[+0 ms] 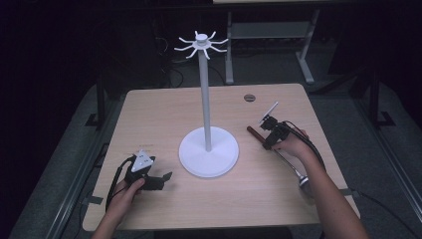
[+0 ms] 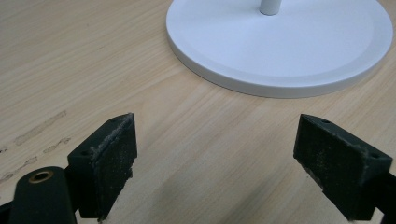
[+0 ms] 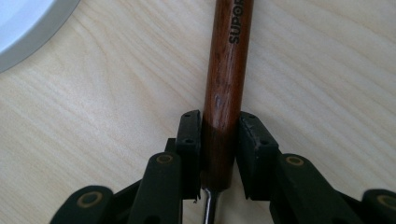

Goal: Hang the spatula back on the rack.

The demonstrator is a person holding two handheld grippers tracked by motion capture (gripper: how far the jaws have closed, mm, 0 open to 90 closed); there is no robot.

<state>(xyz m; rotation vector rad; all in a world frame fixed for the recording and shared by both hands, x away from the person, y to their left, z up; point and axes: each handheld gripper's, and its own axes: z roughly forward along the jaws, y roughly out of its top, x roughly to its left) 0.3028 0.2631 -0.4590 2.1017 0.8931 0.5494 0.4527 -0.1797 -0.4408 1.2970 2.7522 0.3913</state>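
Centrally on the light wooden tabletop (image 1: 159, 112) stands a white stand (image 1: 207, 144): a round flat base, a tall thin pole, and a crown of short curved hooks at the top. From that base, the left tongs (image 1: 161, 180) sit at about eight o'clock, held low over the wood by the person's left hand (image 1: 130, 188), with a grey three-cornered plate on top and a cable looping back toward the forearm. In the left gripper view these tongs (image 2: 215, 163) stand wide apart, with bare wood between the two black pads and the rim of the white base (image 2: 280, 46) just ahead at twelve o'clock.

At about three o'clock from the base, the right tongs (image 1: 268, 139) are held by the right hand (image 1: 293, 146). They are clamped on a long utensil (image 1: 278, 152) with a dark brown wooden handle, which lies on the tabletop running from ten o'clock toward four o'clock. Its metal shaft passes under the hand and ends in a small rounded metal head near the right forearm; what kind of head it is cannot be told. In the right gripper view the tongs (image 3: 219, 154) press both sides of the handle (image 3: 226, 84) near where the wood meets the metal shaft; printed letters show farther up the handle. The stand's base edge (image 3: 28, 32) appears at ten o'clock in that view, apart from the handle.
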